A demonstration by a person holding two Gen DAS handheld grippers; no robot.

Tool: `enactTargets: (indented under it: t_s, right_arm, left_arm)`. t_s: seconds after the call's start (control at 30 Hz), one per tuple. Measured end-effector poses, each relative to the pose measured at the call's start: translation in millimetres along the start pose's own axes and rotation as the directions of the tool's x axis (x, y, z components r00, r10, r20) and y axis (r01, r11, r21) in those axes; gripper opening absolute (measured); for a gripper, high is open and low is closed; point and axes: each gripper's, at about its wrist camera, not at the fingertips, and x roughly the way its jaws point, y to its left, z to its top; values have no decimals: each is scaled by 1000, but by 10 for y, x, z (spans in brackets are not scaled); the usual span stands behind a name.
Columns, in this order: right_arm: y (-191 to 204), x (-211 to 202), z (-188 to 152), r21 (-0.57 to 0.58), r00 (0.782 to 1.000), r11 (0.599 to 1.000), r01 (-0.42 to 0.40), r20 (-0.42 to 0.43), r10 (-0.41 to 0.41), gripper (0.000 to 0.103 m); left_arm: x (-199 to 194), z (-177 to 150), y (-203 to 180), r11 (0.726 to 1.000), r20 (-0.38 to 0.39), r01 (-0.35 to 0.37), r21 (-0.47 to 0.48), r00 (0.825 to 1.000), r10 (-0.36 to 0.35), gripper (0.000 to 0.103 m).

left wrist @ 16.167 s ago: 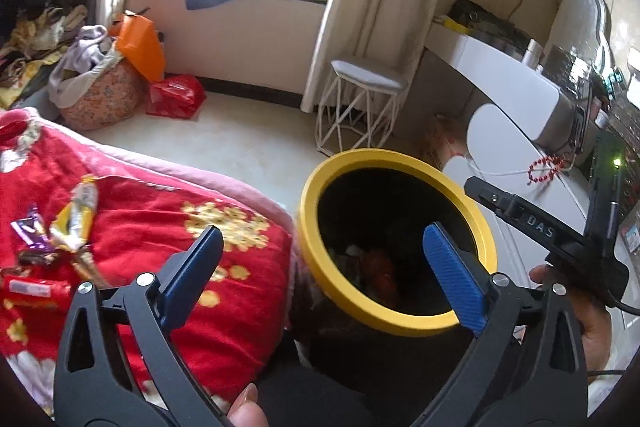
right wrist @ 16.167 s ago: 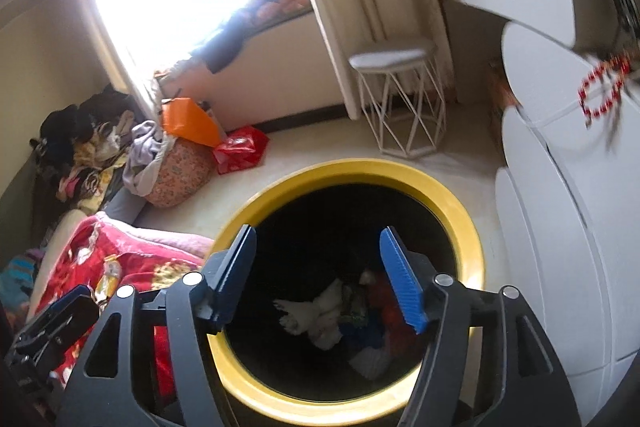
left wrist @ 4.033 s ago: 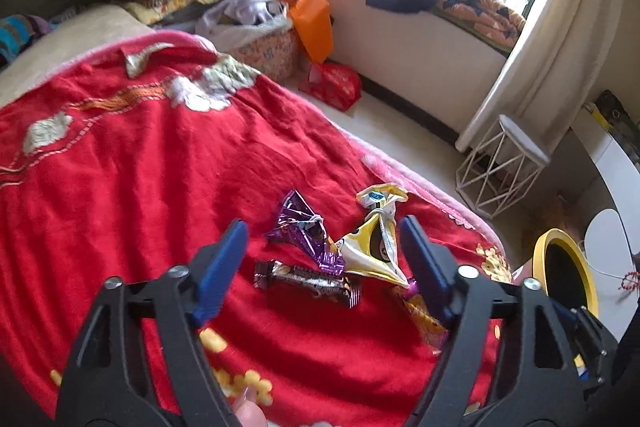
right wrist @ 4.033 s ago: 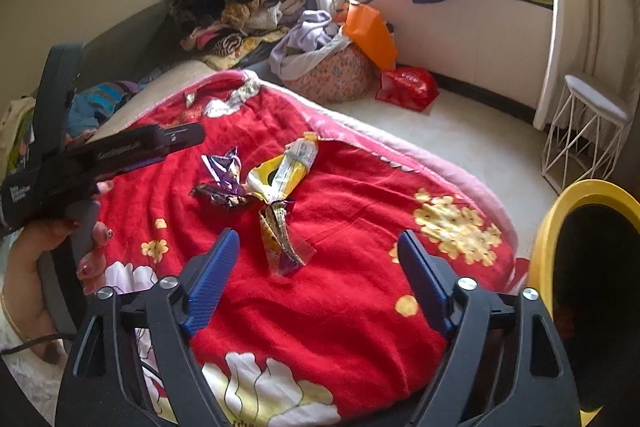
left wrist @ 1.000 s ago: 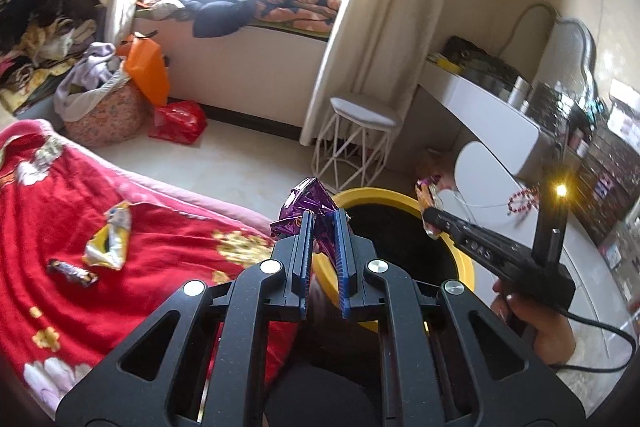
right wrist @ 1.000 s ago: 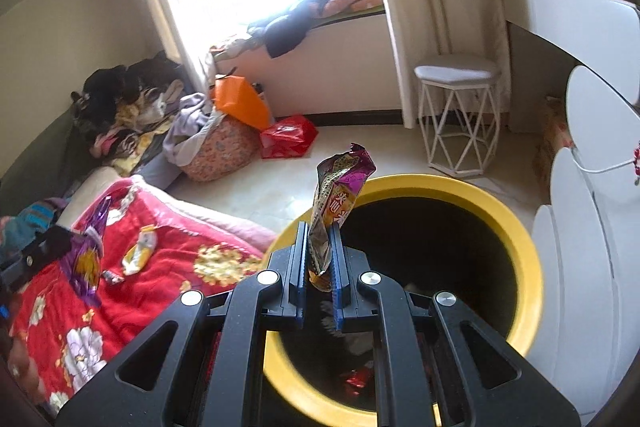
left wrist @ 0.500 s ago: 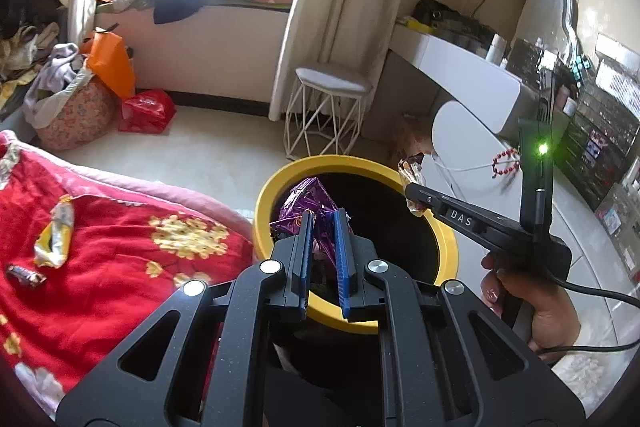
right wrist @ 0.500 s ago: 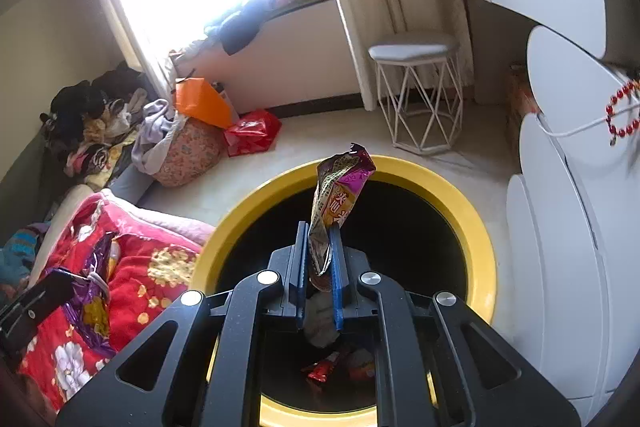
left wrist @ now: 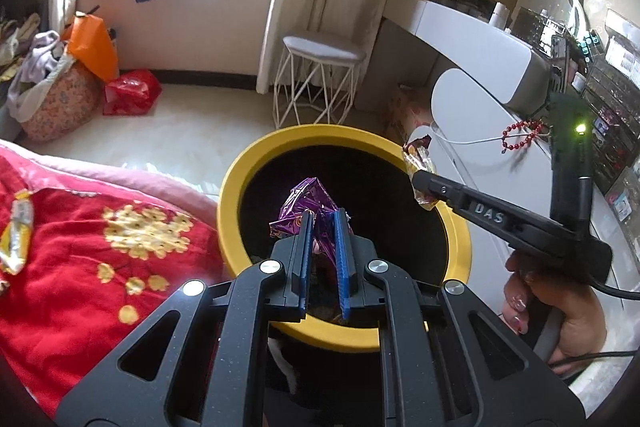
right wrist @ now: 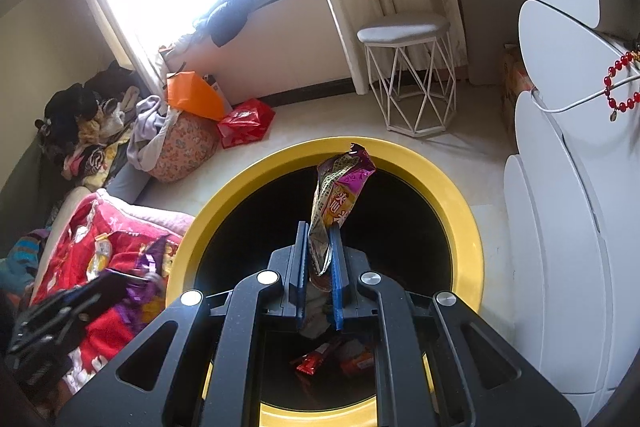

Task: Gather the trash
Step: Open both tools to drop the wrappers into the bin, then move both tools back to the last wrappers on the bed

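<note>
Purple foil, crinkled and feather-light, that's the purple wrapper (left wrist: 306,201) pinched in the left hand-held gripper (left wrist: 323,223), blue pads clamped together on its lower end, and it's hanging right over the dark mouth of the yellow-rimmed bin (left wrist: 240,167)! Over on the other side, the right hand-held gripper (right wrist: 319,241) is clamped on a gold-and-magenta snack wrapper (right wrist: 340,187), the torn top standing up stiffly above the pads, also above the yellow-rimmed bin (right wrist: 460,195), where earlier scraps lie at the bottom. Both pieces look like thin crinkly film: almost no weight, springy, a bit slick, nothing fragile about them. A pinch on a flat crimped end looks like the surest hold, and that's roughly where both sets of pads sit. My read: once released they'll flutter more than drop, so letting go well inside the rim seems wise. One yellow wrapper (left wrist: 18,227) lies on the red blanket (left wrist: 100,287) of the bed, well apart from the bin
</note>
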Motion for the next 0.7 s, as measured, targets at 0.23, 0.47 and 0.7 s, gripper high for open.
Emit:
enactTargets:
  t_s: [0.23, 0.47, 0.7]
  right_arm:
    - [-59, -18, 17, 22, 1000, 1000, 10, 19, -11, 31]
    - [31, -60, 19, -1, 999, 1000, 16, 52, -16, 48]
    - [205, -140, 13, -38, 997, 999, -10, 81, 13, 52]
  left_arm:
    - [76, 16, 90, 999, -4, 12, -31, 1000, -13, 59]
    - [-189, -3, 195, 998, 54, -14, -68, 998, 18, 88]
    - [-450, -47, 351, 993, 102, -73, -97, 991, 83, 89]
